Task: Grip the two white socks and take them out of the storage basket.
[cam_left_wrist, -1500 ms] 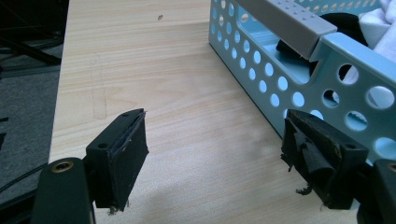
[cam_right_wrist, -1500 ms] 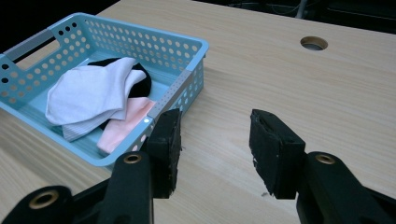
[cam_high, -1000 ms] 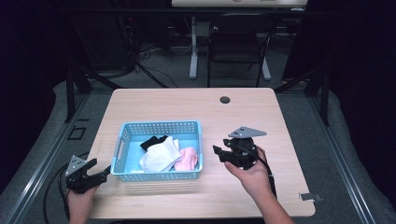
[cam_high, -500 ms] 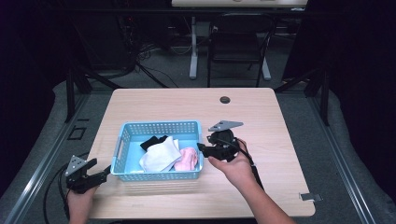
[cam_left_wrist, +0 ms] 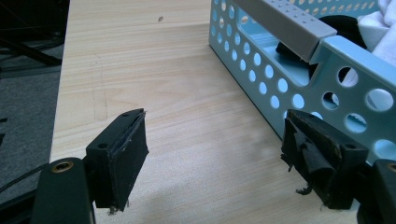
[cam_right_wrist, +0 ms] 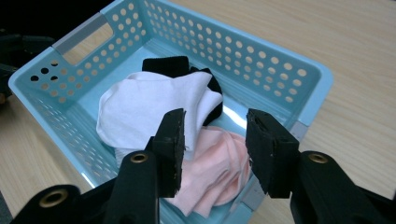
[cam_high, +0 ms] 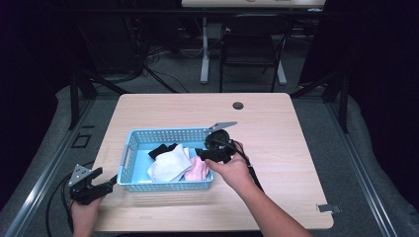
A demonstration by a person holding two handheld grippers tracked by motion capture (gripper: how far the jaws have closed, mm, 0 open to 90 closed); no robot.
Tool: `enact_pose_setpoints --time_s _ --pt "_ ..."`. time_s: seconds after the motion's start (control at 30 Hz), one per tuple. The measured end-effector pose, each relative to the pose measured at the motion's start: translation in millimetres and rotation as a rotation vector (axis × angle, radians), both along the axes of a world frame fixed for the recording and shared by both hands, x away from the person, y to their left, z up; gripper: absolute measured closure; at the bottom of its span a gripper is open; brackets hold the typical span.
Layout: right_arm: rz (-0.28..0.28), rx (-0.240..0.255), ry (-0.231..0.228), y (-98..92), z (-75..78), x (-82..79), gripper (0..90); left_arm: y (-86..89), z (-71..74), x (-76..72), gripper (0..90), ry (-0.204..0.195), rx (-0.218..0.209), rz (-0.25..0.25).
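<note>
The right gripper [cam_high: 201, 152] has crossed from the bare table to the basket [cam_high: 129, 149], jaws just closing, still empty. The pink sock [cam_right_wrist: 219, 170] lies directly below them; the left gripper [cam_left_wrist: 215, 158], wide, rests outside.

I saw a light wooden tabletop [cam_high: 276, 148] with rounded corners. A pale blue perforated basket [cam_high: 141, 136] sat directly on it, left of the middle and nearer the front edge. A small dark round cap [cam_high: 238, 105] sat near the far edge, well apart from the basket.
</note>
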State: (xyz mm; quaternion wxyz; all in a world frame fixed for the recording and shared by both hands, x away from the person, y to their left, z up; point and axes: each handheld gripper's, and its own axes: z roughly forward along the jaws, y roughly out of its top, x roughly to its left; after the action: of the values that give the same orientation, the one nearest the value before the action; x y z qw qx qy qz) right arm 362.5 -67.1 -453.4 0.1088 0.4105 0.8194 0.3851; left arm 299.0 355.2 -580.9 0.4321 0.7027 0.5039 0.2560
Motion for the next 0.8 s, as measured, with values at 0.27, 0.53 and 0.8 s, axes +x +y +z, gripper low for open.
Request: enact_pose_setpoints --time_s 0.27,0.53,0.8 --pt "0.013 -0.008 0.066 13.3 -12.4 14.2 64.5 -0.2 -0.2 0.3 22.3 -0.001 0.0 -0.001" --pt "0.008 -0.031 0.094 24.7 -23.3 23.2 64.4 -0.4 -0.1 0.4 22.2 0.0 -0.001 -0.003" --pt "0.018 -0.04 0.144 40.6 -37.1 32.2 64.9 -0.3 -0.4 0.7 22.2 0.001 -0.002 -0.003"
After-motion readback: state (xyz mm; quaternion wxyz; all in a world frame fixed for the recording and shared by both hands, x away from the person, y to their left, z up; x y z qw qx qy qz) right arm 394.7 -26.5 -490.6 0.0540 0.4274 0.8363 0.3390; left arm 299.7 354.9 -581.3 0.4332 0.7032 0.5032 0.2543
